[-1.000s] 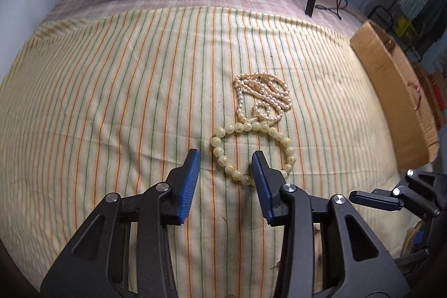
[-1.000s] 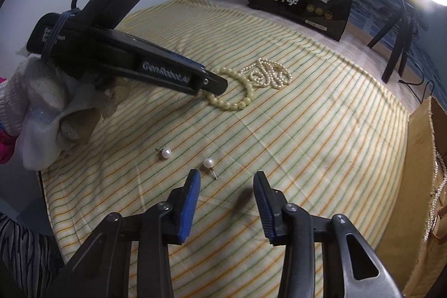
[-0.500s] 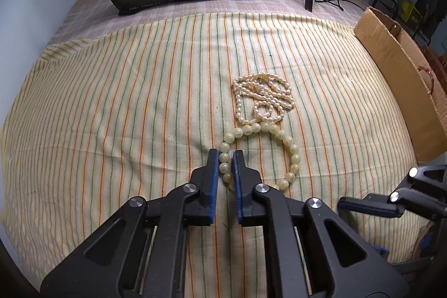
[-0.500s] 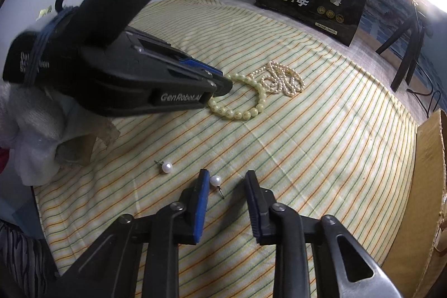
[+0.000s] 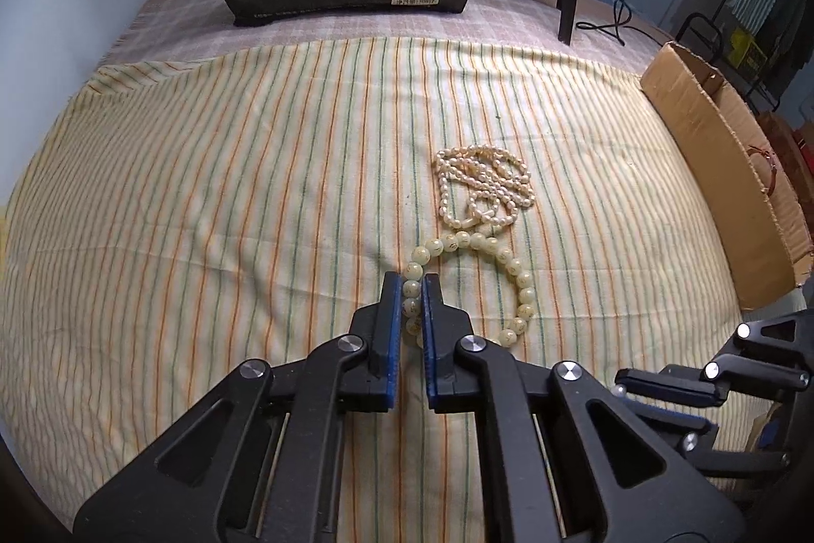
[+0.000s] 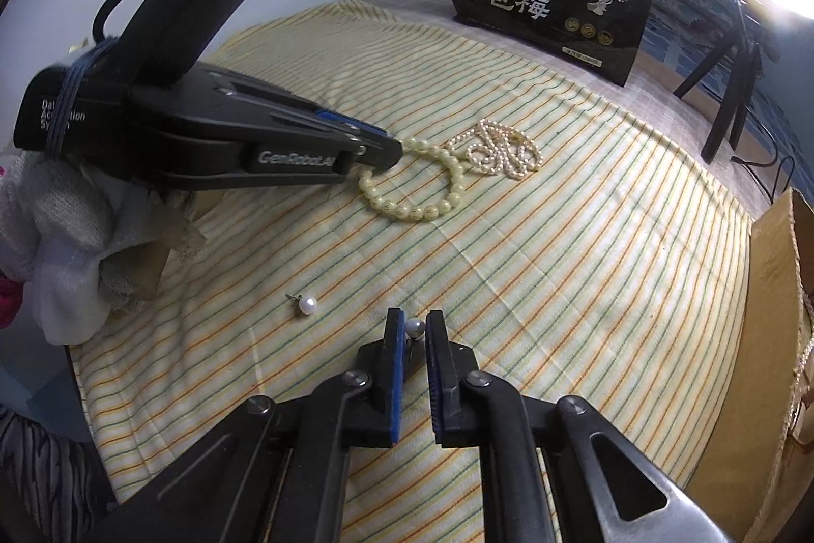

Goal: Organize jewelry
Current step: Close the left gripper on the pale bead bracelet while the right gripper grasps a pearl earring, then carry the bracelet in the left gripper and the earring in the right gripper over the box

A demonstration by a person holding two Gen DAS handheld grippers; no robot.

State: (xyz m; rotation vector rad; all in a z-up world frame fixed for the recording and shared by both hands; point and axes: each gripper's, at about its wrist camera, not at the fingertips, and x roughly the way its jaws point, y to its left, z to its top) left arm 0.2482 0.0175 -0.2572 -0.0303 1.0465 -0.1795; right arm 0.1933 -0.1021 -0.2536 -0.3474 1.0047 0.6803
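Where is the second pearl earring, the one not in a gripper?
In the right wrist view, the loose pearl earring lies on the striped cloth, left of the right gripper and nearer than the bead bracelet.

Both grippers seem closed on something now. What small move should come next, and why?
Probably lift both slightly. The left gripper is shut on the bead bracelet, whose far side touches the pearl necklace; the right gripper pinches one pearl earring. A slow lift would show whether the necklace drags.
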